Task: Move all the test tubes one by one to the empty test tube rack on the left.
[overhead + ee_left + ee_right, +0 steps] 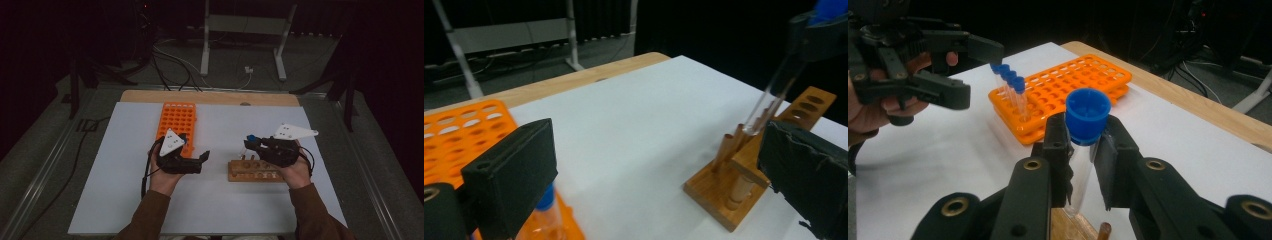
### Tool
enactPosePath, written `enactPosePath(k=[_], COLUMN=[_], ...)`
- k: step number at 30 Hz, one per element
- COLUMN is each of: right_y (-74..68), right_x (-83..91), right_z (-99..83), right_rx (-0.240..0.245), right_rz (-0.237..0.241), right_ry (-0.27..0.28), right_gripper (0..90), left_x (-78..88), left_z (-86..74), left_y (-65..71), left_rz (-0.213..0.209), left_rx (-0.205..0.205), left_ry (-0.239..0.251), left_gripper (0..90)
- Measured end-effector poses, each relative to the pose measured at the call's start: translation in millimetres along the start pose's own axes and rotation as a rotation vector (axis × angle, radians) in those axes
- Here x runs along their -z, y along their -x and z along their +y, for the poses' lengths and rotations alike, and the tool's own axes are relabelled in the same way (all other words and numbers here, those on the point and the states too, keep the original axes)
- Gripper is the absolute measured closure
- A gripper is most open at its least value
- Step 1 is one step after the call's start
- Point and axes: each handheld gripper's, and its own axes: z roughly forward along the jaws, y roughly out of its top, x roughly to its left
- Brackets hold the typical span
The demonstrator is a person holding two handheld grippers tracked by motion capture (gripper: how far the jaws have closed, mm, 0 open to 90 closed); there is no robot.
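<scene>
My right gripper [1082, 165] is clamped on a clear test tube [1079, 175] just under its blue cap [1088, 116], pads pinching the glass from both sides, tube standing close to upright with its long axis running up and down between the jaws. From the left gripper view I can see the tube's lower end hanging just above the near end of the wooden rack [744, 170], tilted a little, so I judge it has come clear of its hole or is about to. Out past that, the orange rack [177, 122] sits across the white mat [125, 200] to my left, well apart from the wooden one, and that is the gap the next move has to cross. A row of blue-capped tubes [1009, 82] already stands along the near edge of the orange rack. My left gripper [202, 158] hovers right beside that rack with jaws spread and nothing between them, so it is the nearer hand to the destination, while the right one carries the load. The tube looks empty and transparent, cap snug.
</scene>
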Motion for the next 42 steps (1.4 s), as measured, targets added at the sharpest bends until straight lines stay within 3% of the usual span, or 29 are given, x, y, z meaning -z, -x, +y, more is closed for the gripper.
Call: enactPosePath(k=[13, 25, 30, 37, 42], right_y=[-7.4, -16.9, -21.0, -24.8, -26.1], right_x=[-18.7, -34.3, -38.4, -41.8, -43.4], right_z=[6.4, 10.0, 12.2, 13.7, 13.3], right_rx=[-0.005, -0.008, -0.005, -0.001, -0.002], right_rz=[0.022, 0.047, 0.059, 0.071, 0.076], right_ry=[-0.018, -0.030, -0.031, -0.029, -0.030], right_gripper=[77.3, 77.3, 77.3, 77.3, 77.3], left_x=[-16.9, -34.7, -38.6, -39.6, -39.5], left_z=[5.4, 8.1, 8.9, 8.5, 8.3], left_y=[15.1, 30.8, 35.6, 38.6, 39.3], left_rz=[-0.064, -0.091, -0.080, -0.114, -0.133], left_rx=[-0.020, -0.047, -0.065, -0.085, -0.089], left_ry=[-0.020, -0.059, -0.053, -0.044, -0.038], left_gripper=[7.0, 10.3, 20.5, 54.5, 67.8])
